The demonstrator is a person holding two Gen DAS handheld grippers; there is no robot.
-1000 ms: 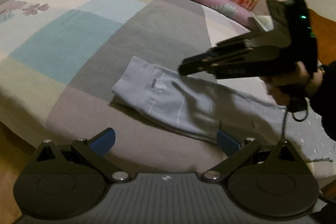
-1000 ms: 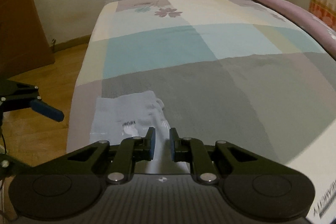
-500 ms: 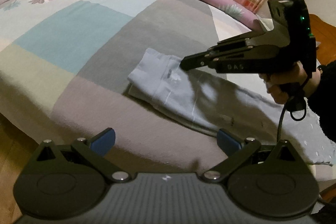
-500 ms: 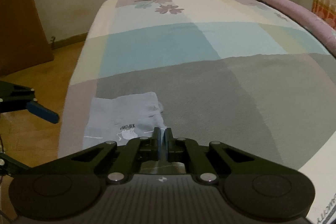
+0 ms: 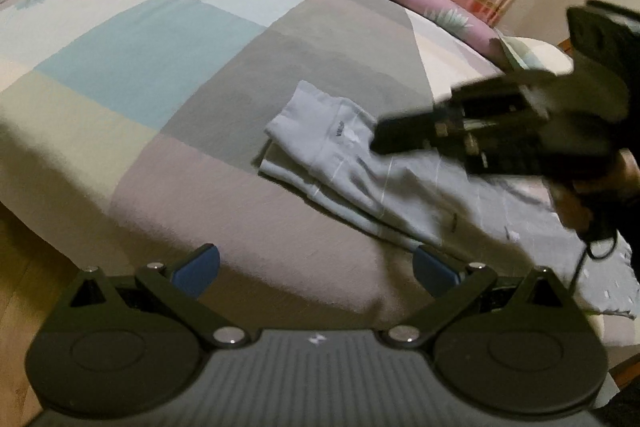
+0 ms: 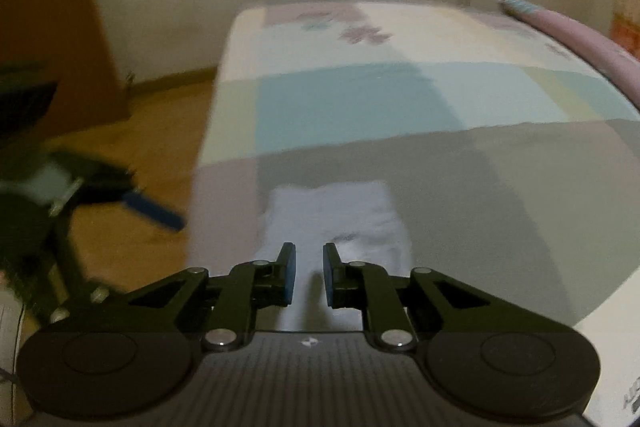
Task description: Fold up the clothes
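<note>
The right tool (image 6: 308,275) has its blue pads a small gap apart and its jaws are opening; nothing is pinched between them, and the cloth shows through the gap. Just ahead of and below it lies the garment (image 5: 360,167), a pale blue-grey piece folded into a long band, with a small dark printed mark near its folded end and thin light lines across it. The left tool (image 5: 316,267) stands wide open near the bed's edge, empty, its right pad just over the garment's near edge. The garment rests on a grey patch of the bed (image 5: 140,67), whose cover is a patchwork of blue, cream, green and mauve.
</note>
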